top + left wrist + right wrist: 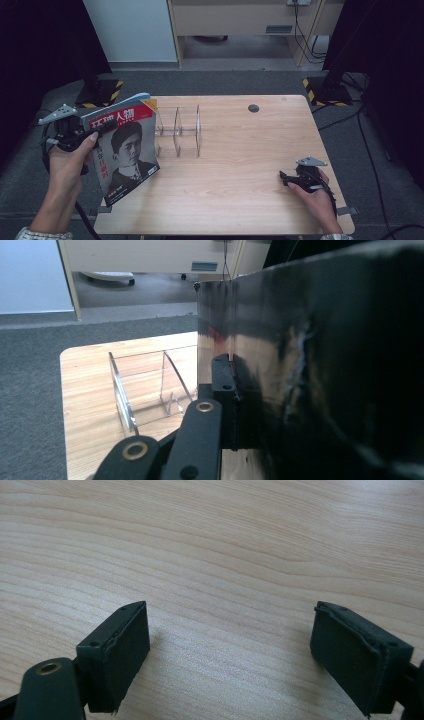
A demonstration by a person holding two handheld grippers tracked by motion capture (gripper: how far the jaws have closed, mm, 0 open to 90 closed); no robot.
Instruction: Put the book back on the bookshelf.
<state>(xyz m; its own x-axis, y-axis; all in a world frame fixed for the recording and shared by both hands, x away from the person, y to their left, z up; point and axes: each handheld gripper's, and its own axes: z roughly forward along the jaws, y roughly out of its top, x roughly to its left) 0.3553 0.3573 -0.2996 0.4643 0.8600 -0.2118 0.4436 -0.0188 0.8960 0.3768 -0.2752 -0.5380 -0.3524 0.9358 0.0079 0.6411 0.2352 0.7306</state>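
A magazine [126, 150] with a red title band and a portrait on its cover is held upright and tilted over the table's left edge. My left gripper [100, 131] is shut on the magazine's left edge. In the left gripper view the magazine [310, 365] is a dark glossy sheet pinched between the jaws of the left gripper [233, 390]. A clear acrylic divider rack [179, 131] stands on the table just right of the magazine, and the rack [145, 390] lies beyond the jaws. My right gripper [284, 176] rests low at the table's right front, and the right gripper [230, 650] is open over bare wood.
The wooden table [240, 150] has a round cable hole [253, 108] near its back edge. Two black stand bases with yellow-black tape [100, 92] [325, 90] sit on the grey carpet behind the table's corners. Cables run along the floor at right.
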